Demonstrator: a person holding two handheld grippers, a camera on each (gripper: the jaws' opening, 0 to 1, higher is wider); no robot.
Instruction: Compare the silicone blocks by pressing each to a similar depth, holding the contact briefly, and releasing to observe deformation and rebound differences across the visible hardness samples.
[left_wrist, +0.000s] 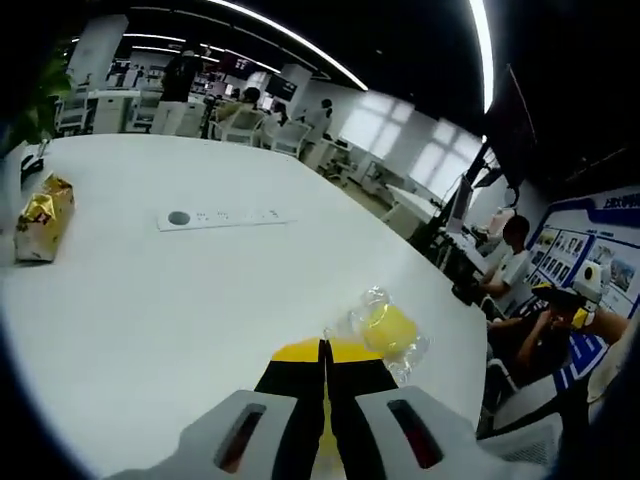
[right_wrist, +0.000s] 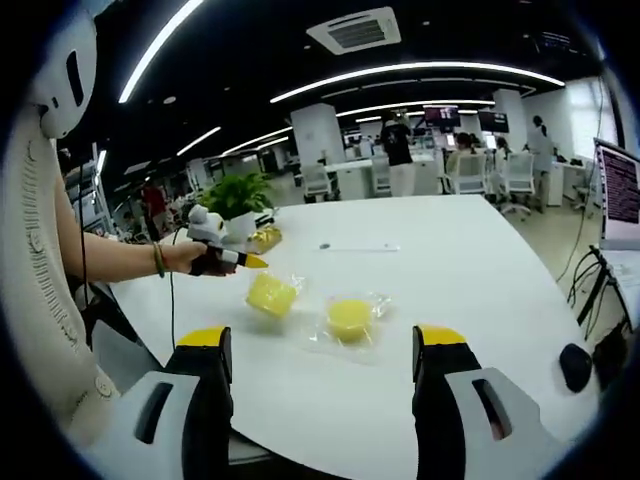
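White and smooth, the desk (left_wrist: 150, 300) curves away beneath the left tongs (left_wrist: 325, 350), whose yellow-tipped jaws are pressed together. Just beyond their tips, to the right, lies a yellow silicone block (left_wrist: 388, 328) in crinkled clear wrap. Far left sits a gold foil packet (left_wrist: 42, 215); ahead, a flat white strip (left_wrist: 225, 217). An open office with chairs lies behind.

From the right tongs (right_wrist: 325, 345), jaws spread wide, two wrapped yellow blocks lie ahead between them: a square block (right_wrist: 271, 294) and a round block (right_wrist: 349, 318). The left tongs (right_wrist: 245, 261) hover by the square one, beside a potted plant (right_wrist: 237, 196).
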